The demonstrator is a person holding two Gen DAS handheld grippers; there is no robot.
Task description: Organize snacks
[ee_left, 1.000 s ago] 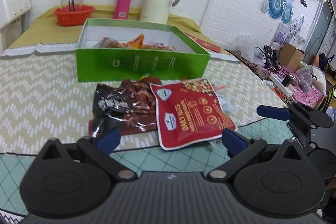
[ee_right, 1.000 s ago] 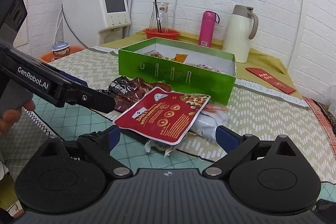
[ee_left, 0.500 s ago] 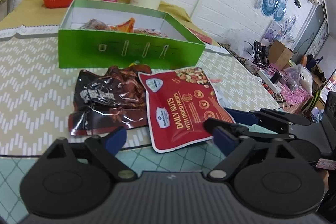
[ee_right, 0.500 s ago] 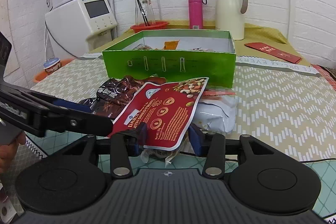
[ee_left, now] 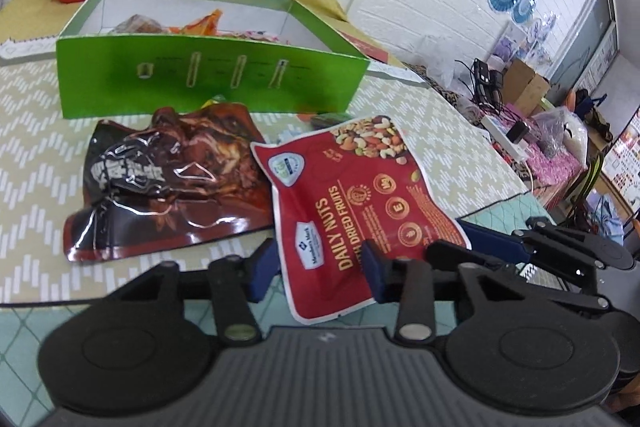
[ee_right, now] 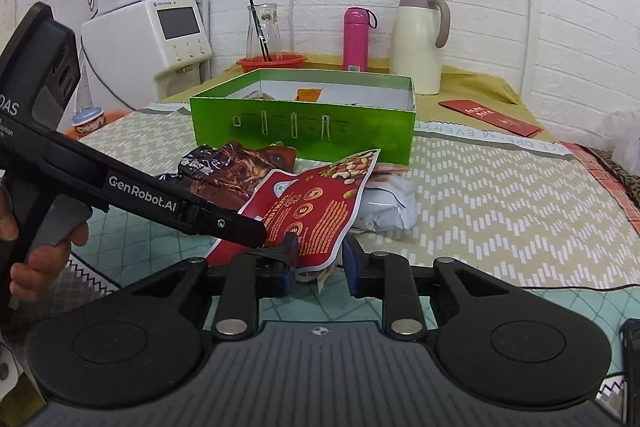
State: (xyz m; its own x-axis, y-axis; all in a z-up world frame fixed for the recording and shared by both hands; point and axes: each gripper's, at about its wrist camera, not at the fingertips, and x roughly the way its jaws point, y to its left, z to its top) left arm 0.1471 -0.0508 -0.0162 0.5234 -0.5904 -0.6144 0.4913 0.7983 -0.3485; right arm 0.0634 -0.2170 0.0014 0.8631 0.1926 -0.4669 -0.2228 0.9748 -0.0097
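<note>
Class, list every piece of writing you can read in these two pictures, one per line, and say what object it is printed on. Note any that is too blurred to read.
"DAILY NUTS WITH DRIED FRUITS": red nut pouch
"Member's Mark": same pouch, small badge
"GenRobot.AI": left gripper, on its arm
"EVERY", upside down, rest unclear: white cloth strip
Dark brown pouch: silver lettering, unreadable
Red envelope: gold characters, too small
Green box: no text readable

On the desk point(ee_right: 500, 187) lie three snack packets: one red nut pouch point(ee_left: 352, 195), one dark brown packet point(ee_left: 168, 183), one white packet point(ee_right: 386, 203). One green box point(ee_left: 208, 83), one pink flask point(ee_right: 356, 39), one cream jug point(ee_right: 418, 43), one glass carafe point(ee_right: 262, 31), one red basket point(ee_right: 272, 63).
</note>
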